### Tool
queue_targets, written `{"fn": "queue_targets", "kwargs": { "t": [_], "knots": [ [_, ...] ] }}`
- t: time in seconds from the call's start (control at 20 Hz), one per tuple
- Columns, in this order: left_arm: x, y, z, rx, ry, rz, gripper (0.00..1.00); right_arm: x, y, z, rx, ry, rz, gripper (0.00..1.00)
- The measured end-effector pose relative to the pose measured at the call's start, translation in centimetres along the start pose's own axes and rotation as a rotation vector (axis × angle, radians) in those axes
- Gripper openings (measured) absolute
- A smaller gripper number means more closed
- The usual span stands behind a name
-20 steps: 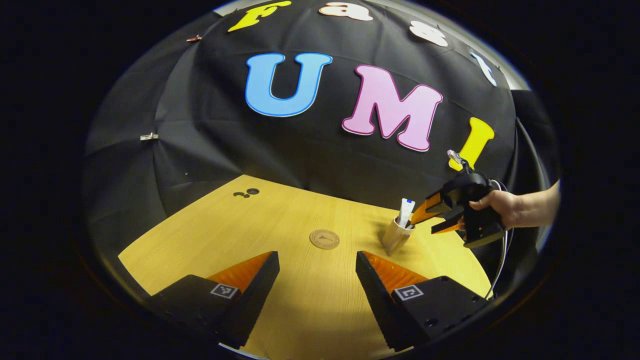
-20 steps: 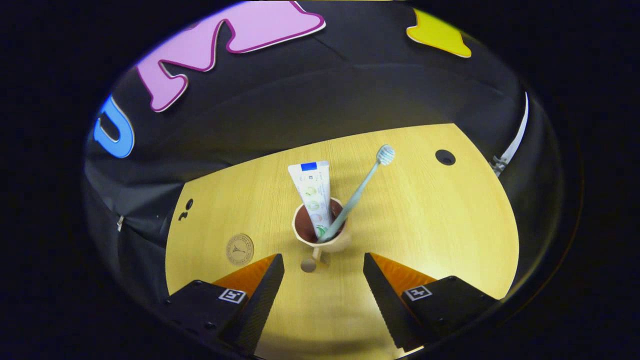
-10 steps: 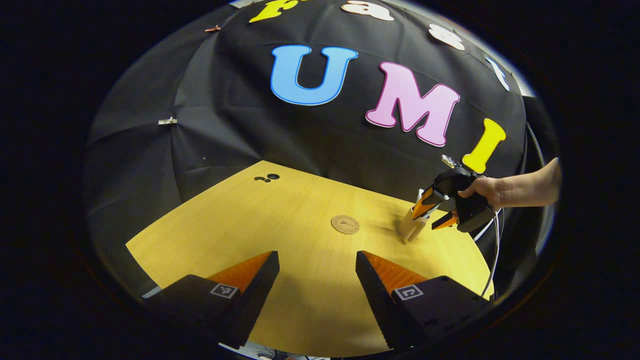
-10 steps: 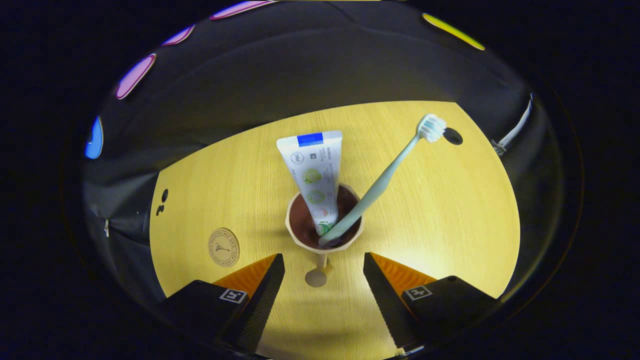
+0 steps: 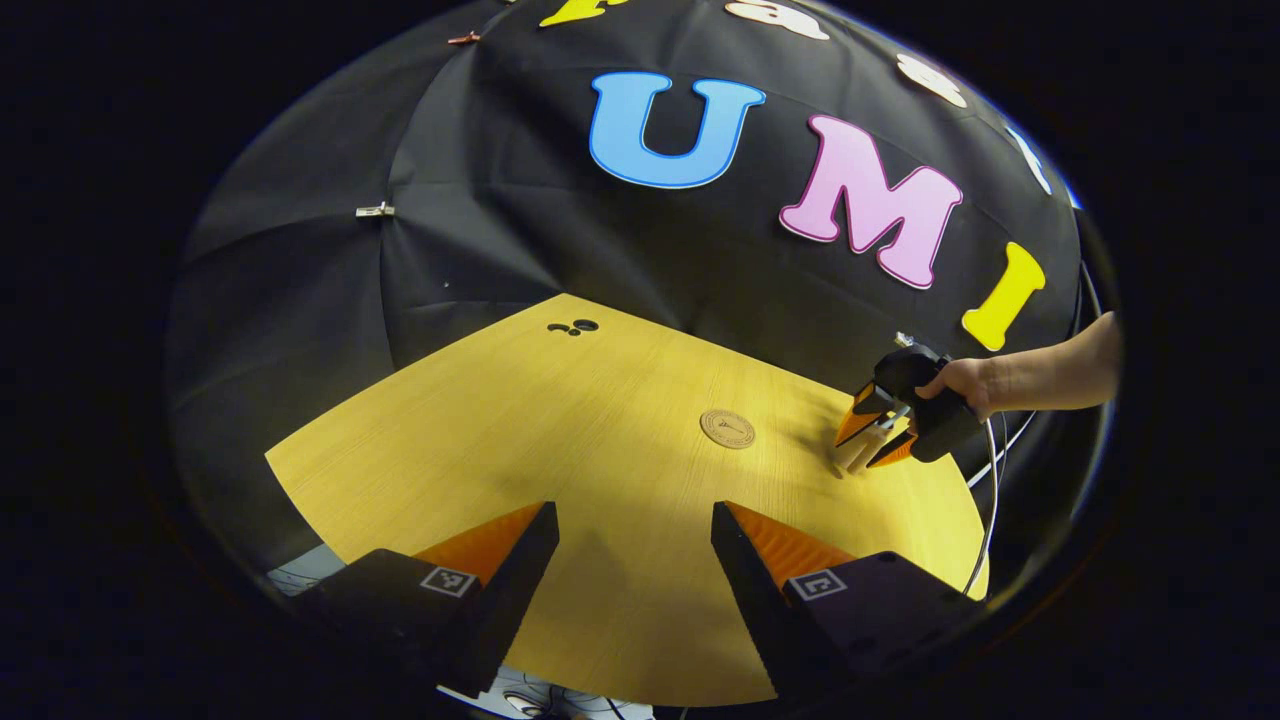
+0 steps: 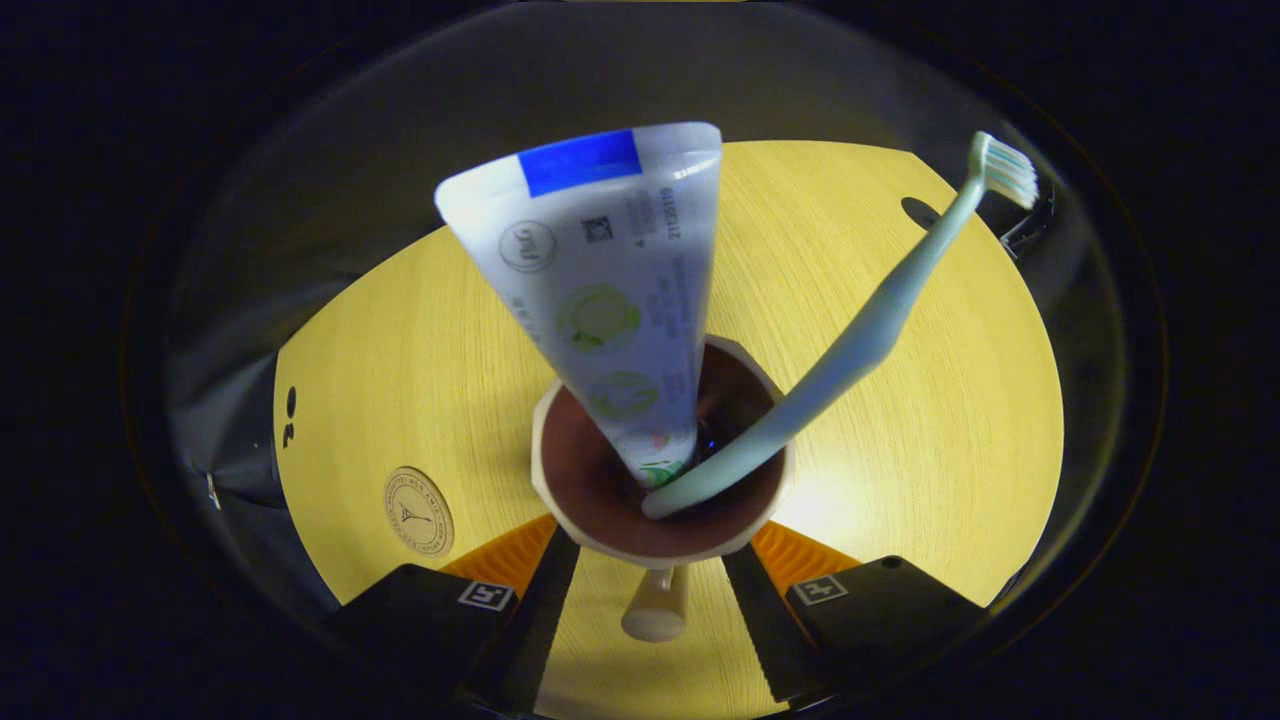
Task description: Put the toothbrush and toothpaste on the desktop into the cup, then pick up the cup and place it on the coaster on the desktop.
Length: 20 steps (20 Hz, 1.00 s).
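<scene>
The cup [image 6: 660, 495] stands upright on the desk [image 6: 900, 420], already loaded: the toothpaste [image 6: 610, 300] leans out of it toward the far side, cap end down, and the toothbrush [image 6: 860, 340] rests diagonally with its bristle head up and to the right, so both stay propped against the rim rather than tipping out. The loading step looks finished, and what remains is the lift and transfer.

In the right gripper view the right tool [image 6: 650, 580] straddles the cup low down, one finger on either side of the body and the handle poking toward the camera between them. The fingers stand apart and sit very close to the cup wall; whether they already touch it I cannot tell, so this reads as the approach to a grasp, not a firm hold.

The coaster [image 6: 418, 511] lies flat on the desk well to the left of the cup, bare and waiting.

In the left gripper view a hand [image 5: 960, 385] holds that tool angled down at the cup [image 5: 862, 450], forearm reaching in from the right edge. The left tool [image 5: 635, 545] hovers over the near part of the desk, its fingers wide apart and holding nothing, apparently kept clear of the transfer path.
</scene>
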<state>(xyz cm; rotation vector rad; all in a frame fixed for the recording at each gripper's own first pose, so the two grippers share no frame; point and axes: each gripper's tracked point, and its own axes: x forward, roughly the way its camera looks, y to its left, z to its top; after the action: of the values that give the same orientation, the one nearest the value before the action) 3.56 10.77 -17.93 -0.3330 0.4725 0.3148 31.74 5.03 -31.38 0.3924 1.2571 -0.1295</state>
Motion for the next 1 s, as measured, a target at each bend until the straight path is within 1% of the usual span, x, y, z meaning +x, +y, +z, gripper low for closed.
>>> {"fn": "queue_targets", "kwargs": {
  "t": [0.05, 0.15, 0.25, 0.3, 0.35, 0.4, 0.45, 0.5, 0.55, 0.7, 0.75, 0.85, 1.0],
  "knots": [
    [-0.1, 0.0, -0.3, -0.004, 0.006, 0.000, 0.97, 0.3, -0.2, -0.1, -0.007, 0.001, -0.009, 0.85],
    [-0.1, -0.1, -1.0, -0.009, 0.020, 0.000, 0.98, 0.6, -0.8, -0.2, -0.019, 0.009, -0.024, 0.81],
    [-0.2, -0.3, -1.3, -0.006, 0.029, -0.001, 0.98, 0.8, -1.1, -0.3, -0.019, 0.011, -0.032, 0.68],
    [-0.3, -0.4, -1.4, -0.004, 0.031, -0.003, 0.98, 0.7, -1.1, -0.2, -0.024, 0.011, -0.022, 0.57],
    [-0.4, -0.5, -1.6, -0.002, 0.033, -0.005, 0.98, 0.7, -1.1, -0.3, -0.034, 0.008, -0.022, 0.60],
    [-0.4, -0.7, -1.7, 0.001, 0.037, -0.009, 0.97, 0.6, -1.0, 0.1, -0.054, -0.007, -0.022, 0.39],
    [-0.3, -0.9, -2.0, 0.005, 0.044, -0.011, 0.97, 0.6, -1.2, -0.1, -0.082, -0.008, -0.019, 0.29],
    [-0.4, -1.0, -2.1, 0.009, 0.049, -0.013, 0.97, 0.7, -1.3, -0.2, -0.107, -0.015, -0.016, 0.34],
    [-0.4, -1.1, -2.3, 0.013, 0.052, -0.015, 0.97, 0.8, -1.3, -0.3, -0.130, -0.020, -0.013, 0.26],
    [-0.6, -1.3, -2.6, 0.026, 0.059, -0.025, 0.97, 1.0, -1.2, -0.9, -0.210, -0.038, -0.016, 0.24],
    [-0.7, -1.3, -2.9, 0.031, 0.061, -0.027, 0.97, 1.2, -1.2, -0.8, -0.239, -0.042, -0.012, 0.29],
    [-0.9, -1.4, -3.2, 0.035, 0.068, -0.030, 0.97, 0.8, -1.4, -0.8, -0.295, -0.059, -0.009, 0.30],
    [-1.1, -1.4, -3.7, 0.040, 0.078, -0.034, 0.98, -0.1, -0.6, -0.8, -0.362, -0.106, 0.000, 0.30]
  ]
}}
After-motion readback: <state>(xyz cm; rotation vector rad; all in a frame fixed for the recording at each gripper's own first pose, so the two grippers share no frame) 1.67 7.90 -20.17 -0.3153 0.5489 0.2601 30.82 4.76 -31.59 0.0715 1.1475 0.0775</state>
